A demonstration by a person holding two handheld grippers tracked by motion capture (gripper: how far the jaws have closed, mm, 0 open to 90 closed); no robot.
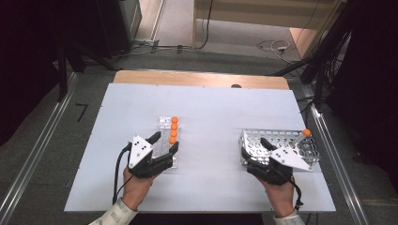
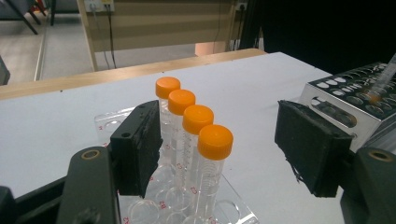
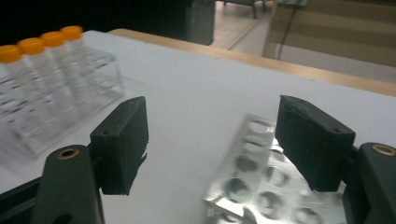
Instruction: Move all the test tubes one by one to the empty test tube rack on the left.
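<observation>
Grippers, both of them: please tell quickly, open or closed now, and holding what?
Left gripper: open, holding nothing; the orange-capped tubes stand between its jaws, untouched.
Right gripper: open, holding nothing, above the metal rack.

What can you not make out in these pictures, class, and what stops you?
- Clear rack: near end, high view, hidden by left gripper.
- Metal rack: front holes, high view, covered by right gripper.
- Lone tube: left gripper view, blurred.
- Rack labels: too small.

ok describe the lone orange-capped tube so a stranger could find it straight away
On the white table, find the metal rack by the right gripper. At its far right corner stands the lone tube, apart from the four in the clear rack.
</observation>
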